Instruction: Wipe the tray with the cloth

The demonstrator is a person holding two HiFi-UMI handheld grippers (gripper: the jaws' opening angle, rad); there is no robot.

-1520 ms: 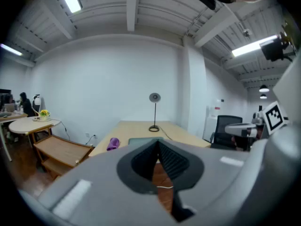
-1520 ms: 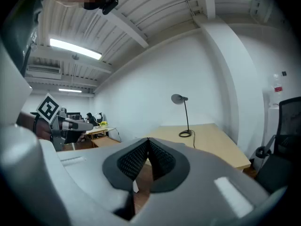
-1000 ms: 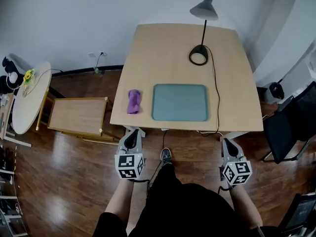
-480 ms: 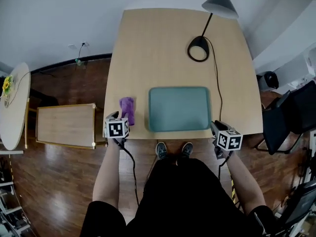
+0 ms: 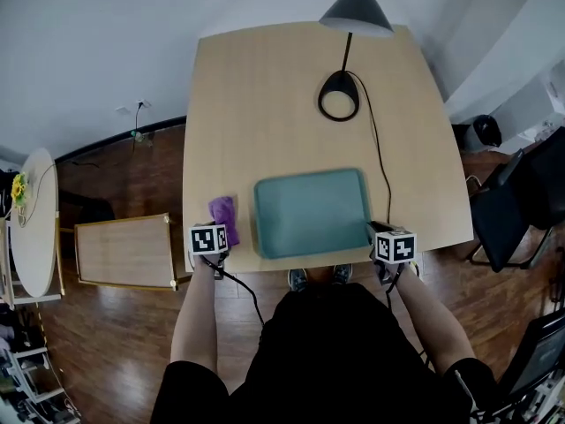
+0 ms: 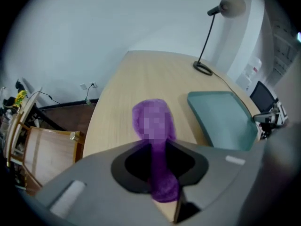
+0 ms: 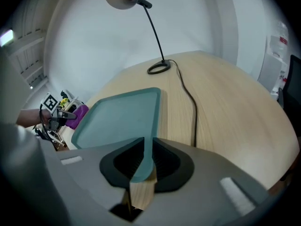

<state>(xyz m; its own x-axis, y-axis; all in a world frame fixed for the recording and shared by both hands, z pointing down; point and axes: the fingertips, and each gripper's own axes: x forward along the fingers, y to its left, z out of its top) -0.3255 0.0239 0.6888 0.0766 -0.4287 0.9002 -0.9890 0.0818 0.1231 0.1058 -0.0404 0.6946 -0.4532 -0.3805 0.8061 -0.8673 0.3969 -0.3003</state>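
Head view: arms [image 5: 196,312] extended, flanking tray [image 5: 311,212]

Light: bright, soft, even indoor; my pale wooden tabletop [image 5: 265,104] and teal rectangular plastic tray [image 5: 311,212] evenly lit. Sheen: pale patches on dark glossy wood floor [image 5: 106,343]. Gripper views: fisheye, black vignetted corners, bowed edges, nearest foreground soft. Head view: sharp, edges curved.
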